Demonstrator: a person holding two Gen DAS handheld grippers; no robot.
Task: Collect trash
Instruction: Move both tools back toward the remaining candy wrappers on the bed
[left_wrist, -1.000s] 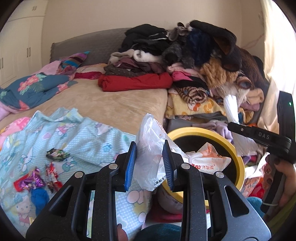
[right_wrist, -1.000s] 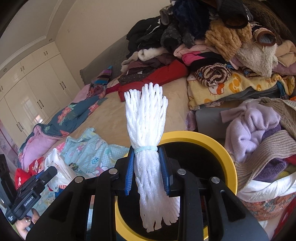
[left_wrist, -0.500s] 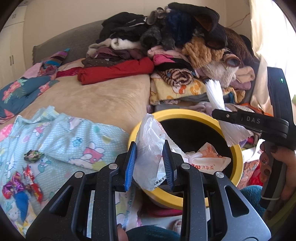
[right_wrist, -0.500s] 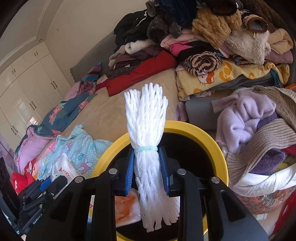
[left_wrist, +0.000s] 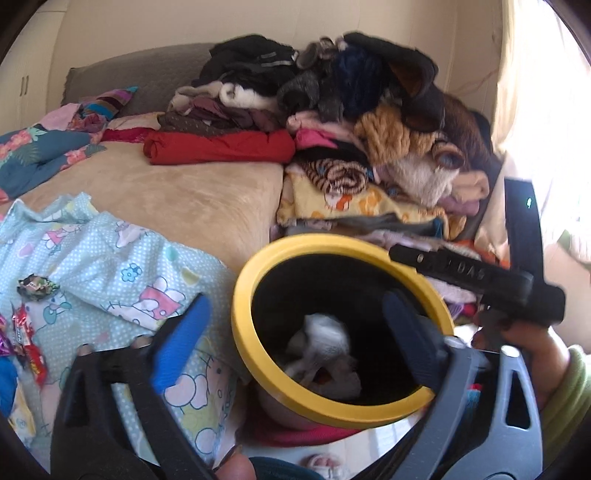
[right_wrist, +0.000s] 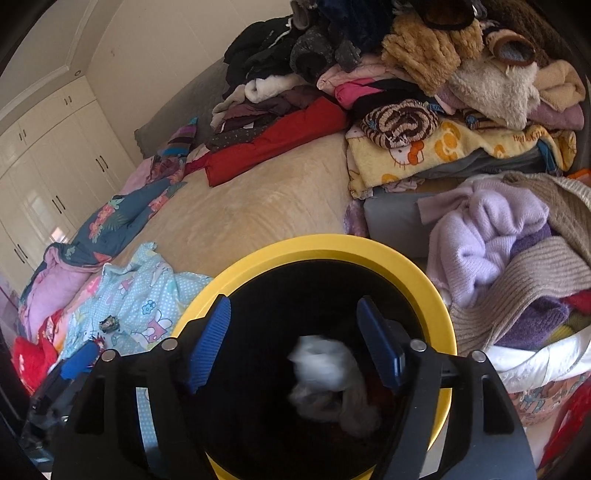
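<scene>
Above the yellow-rimmed bin (right_wrist: 417, 266), which stands at the edge of the bed (left_wrist: 192, 206), both tools are positioned over the dark opening. Left hand-held gripper (left_wrist: 291, 336): jaws spread wide, blue pads well apart, nothing between them. Right hand-held gripper (right_wrist: 293, 343): jaws likewise wide apart and holding nothing; in the left wrist view its black body (left_wrist: 480, 280) reaches across the far right side of the rim. Inside the bin lies a pale, blurred mass of white trash (right_wrist: 325, 373), also visible from the left wrist view (left_wrist: 325, 350); the blur prevents any statement on whether it is at rest, or on how many pieces it comprises. Judged progress: part of the collection is complete, as this material is already within the bin. Remaining work: on the light-blue cartoon-print cloth (left_wrist: 110, 254) spread over the bed, a dark crumpled wrapper (left_wrist: 37, 286) lies apart from a cluster of red and purple candy wrappers (left_wrist: 26, 350) at the left edge of the frame. These items are well apart from the bin and are not yet collected. The folded clothes pile (left_wrist: 332, 122) at the head of the bed does not appear to be trash. The next step probably requires moving the left tool toward the wrappers.
</scene>
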